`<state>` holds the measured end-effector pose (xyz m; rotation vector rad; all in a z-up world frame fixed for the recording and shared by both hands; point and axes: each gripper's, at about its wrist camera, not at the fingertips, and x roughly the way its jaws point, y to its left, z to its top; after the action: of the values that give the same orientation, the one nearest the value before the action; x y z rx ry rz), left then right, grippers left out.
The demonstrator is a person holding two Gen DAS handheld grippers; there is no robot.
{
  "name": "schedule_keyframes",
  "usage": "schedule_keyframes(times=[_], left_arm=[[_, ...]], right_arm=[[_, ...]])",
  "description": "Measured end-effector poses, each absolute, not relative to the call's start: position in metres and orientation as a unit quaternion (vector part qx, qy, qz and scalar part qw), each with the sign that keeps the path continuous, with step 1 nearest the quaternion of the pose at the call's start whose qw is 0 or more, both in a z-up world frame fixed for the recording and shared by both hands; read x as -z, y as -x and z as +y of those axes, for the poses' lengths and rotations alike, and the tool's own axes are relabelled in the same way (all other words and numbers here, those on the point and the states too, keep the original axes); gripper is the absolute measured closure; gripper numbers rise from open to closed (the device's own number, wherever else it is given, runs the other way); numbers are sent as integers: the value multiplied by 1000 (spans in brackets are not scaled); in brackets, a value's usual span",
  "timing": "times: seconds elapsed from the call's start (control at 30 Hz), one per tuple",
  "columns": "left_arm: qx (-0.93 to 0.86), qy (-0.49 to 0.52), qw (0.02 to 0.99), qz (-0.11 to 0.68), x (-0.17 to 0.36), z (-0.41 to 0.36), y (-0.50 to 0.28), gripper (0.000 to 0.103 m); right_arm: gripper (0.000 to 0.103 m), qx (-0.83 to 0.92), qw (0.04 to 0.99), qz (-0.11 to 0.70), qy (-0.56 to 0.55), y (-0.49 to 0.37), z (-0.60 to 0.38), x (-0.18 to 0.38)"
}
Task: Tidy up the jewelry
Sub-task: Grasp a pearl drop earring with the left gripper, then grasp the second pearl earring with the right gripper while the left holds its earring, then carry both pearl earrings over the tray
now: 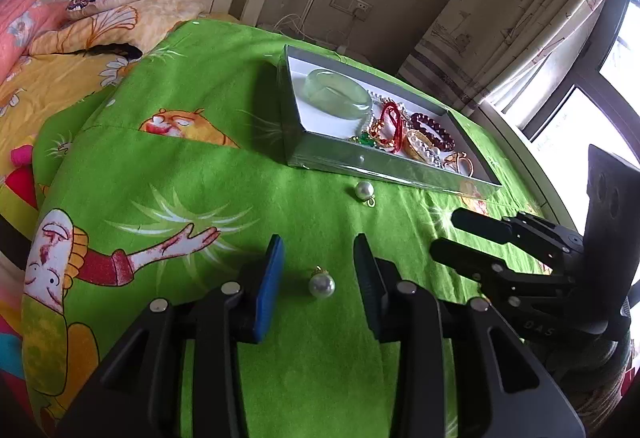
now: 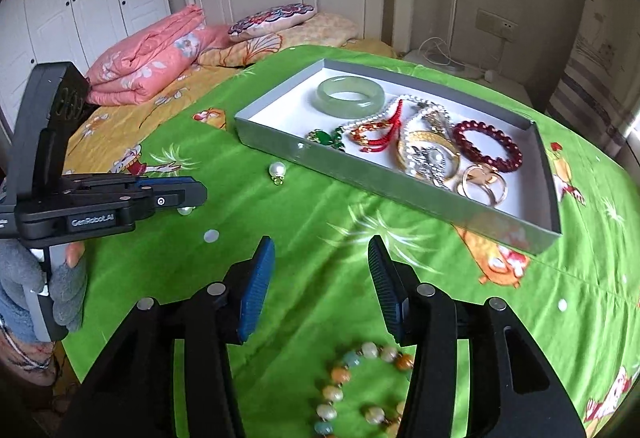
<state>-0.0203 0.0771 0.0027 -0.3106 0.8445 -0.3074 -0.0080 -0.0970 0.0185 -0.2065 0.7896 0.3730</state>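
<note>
A grey tray on the green cloth holds a jade bangle, a dark red bead bracelet, gold rings, a red cord piece and chains. My left gripper is open, with one pearl earring lying on the cloth between its fingers. A second pearl earring lies just in front of the tray. My right gripper is open and empty, above a pastel bead bracelet near the front edge.
The green cartoon cloth covers the end of a bed with pink and yellow bedding and a patterned pillow. The right gripper's body sits to my left gripper's right. A window and curtain lie at the far right.
</note>
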Motion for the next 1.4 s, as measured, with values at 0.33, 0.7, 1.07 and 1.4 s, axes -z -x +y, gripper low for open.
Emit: schedule_keyframes(times=[0.33, 0.7, 1.07, 1.4], left_arm=[[154, 141, 899, 384, -11, 75, 35, 39], [149, 109, 894, 407, -6, 66, 48, 40], [120, 17, 899, 421, -6, 34, 39, 64], [115, 22, 898, 423, -4, 39, 30, 90]], right_arm=[[58, -187, 885, 404, 139, -38, -46, -9], [85, -199, 881, 405, 144, -52, -36, -2], [90, -179, 899, 380, 123, -12, -70, -13], [90, -153, 912, 374, 68, 9, -118, -16]])
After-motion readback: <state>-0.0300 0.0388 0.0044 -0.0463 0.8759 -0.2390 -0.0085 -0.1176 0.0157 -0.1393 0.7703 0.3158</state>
